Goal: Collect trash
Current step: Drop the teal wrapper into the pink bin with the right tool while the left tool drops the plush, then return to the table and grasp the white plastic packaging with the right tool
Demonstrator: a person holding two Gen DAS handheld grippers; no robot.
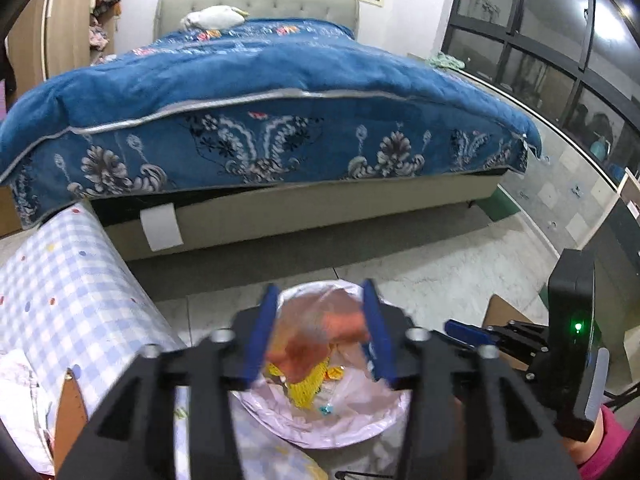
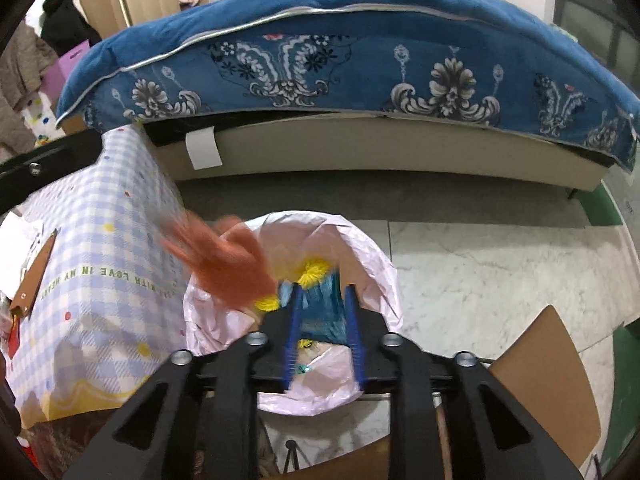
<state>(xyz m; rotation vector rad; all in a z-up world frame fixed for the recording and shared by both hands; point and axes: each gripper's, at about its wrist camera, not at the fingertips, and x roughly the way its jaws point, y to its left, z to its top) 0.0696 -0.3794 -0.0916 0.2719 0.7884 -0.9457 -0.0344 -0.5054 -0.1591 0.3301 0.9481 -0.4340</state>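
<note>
While both grippers hung over the trash bin [image 1: 340,428], which was lined with a pale pink bag, a blurred orange piece of trash [image 1: 320,340] lay between the 2 blue fingers [image 1: 262,332] of the left gripper [image 1: 320,334]. Those fingers stood well apart, and their pads did not visibly press on the orange piece; it looked loose over the bin's mouth. From the right wrist view the same orange piece [image 2: 228,268] was a streak at the bin's left rim [image 2: 372,248], well left of the right gripper [image 2: 322,320].

Between the right gripper's fingers [image 2: 294,328] was a blue, stringy piece of trash [image 2: 322,308], blurred, with the fingers a little apart; whether the pads touched it could not be told. Yellow tufts [image 2: 314,272] sat just beyond the fingertips, inside the bag. In the left wrist view, yellow mesh-like trash [image 1: 306,384] lay in the bin below the orange piece.

A checked blue-and-white gift bag [image 2: 96,280] stood just left of the bin, touching it or nearly so. The bin rested on a marble-patterned floor [image 2: 492,272]. Beyond it was a bed [image 1: 280,208] with a beige frame and a blue floral blanket [image 1: 256,92]. Dark windows [image 1: 552,48] ran along the right wall, and a wardrobe [image 1: 48,28] stood at the left.
</note>
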